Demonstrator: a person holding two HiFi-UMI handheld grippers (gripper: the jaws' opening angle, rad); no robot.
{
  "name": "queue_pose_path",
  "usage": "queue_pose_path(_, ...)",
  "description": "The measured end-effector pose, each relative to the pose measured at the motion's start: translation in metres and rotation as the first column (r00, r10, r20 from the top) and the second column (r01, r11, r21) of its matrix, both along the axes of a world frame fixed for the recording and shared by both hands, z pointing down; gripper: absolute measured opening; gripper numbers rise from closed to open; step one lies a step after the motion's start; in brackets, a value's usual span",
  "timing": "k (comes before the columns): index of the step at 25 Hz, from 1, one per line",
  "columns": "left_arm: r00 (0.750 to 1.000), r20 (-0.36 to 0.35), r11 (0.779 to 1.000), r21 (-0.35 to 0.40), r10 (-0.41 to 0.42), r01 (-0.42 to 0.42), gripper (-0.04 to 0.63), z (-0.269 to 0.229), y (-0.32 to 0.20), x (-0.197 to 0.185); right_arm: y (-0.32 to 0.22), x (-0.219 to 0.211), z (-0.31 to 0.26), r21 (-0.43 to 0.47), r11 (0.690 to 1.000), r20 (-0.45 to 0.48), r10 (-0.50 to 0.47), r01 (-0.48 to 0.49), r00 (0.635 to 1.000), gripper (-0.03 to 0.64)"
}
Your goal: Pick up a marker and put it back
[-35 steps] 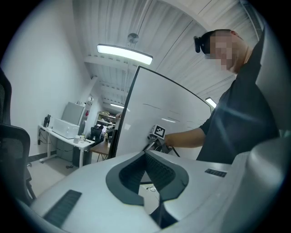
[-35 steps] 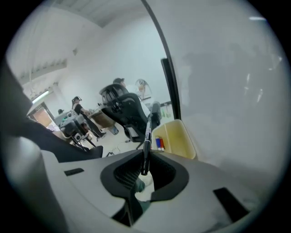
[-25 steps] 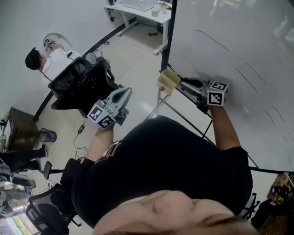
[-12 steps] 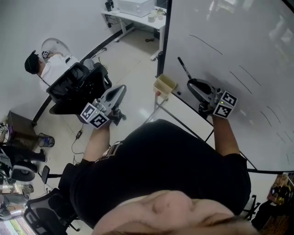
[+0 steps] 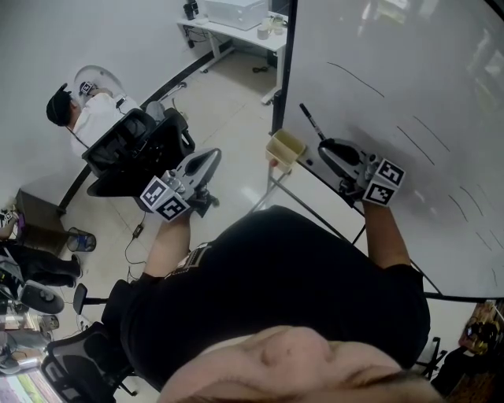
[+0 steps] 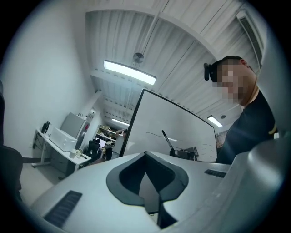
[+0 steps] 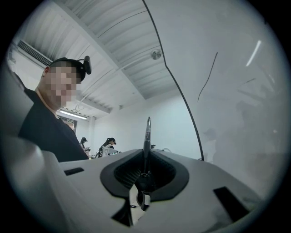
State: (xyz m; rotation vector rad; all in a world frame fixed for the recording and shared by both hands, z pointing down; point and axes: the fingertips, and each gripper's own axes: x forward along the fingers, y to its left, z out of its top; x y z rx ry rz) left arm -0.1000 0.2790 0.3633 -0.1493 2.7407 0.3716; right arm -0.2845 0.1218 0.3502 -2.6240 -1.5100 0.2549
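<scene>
A thin black marker (image 5: 311, 120) sticks out of my right gripper (image 5: 326, 145), which is shut on its lower end and held close to the whiteboard (image 5: 409, 71). In the right gripper view the marker (image 7: 147, 136) stands up between the jaws of the right gripper (image 7: 144, 176). A beige holder box (image 5: 285, 147) hangs at the board's lower edge, just left of that gripper. My left gripper (image 5: 211, 157) hovers over the floor further left, shut with nothing in it. In the left gripper view the left gripper (image 6: 152, 182) faces the marker (image 6: 167, 141) in front of the whiteboard (image 6: 150, 123).
The whiteboard carries several thin dark strokes (image 5: 356, 76) and stands on a black frame (image 5: 281, 63). A seated person in white (image 5: 93, 106) and a black office chair (image 5: 134, 149) are at the left. A white desk (image 5: 236, 24) stands at the back.
My right gripper has risen away from the holder box, and the marker now shows sticking out of it. The left gripper has also risen a little.
</scene>
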Motion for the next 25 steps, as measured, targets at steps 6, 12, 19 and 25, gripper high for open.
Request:
queue_pose_path(6,0.999,0.045,1.000,0.006,-0.027,0.027,0.003,-0.009,0.006,0.007,0.005,0.005,0.001,0.005,1.000,0.010,-0.019,0.019,1.000,0.049)
queue_pose_path(12,0.999,0.040,0.999,0.008,-0.033,0.033,0.003,-0.007,0.007,0.008,0.009,0.007,0.005,0.019,0.999,0.024,-0.026,0.026,0.999,0.049)
queue_pose_path(19,0.999,0.018,1.000,0.001,-0.027,0.027,0.003,0.001,0.006,0.008,0.049,-0.005,0.075,0.341,0.935,0.343,-0.023,-0.102,0.939,0.049)
queue_pose_path(25,1.000,-0.011,1.000,-0.010,-0.015,0.015,0.003,0.015,-0.002,0.005,0.070,-0.035,0.208,0.702,0.633,0.611,-0.300,-0.326,0.733,0.049)
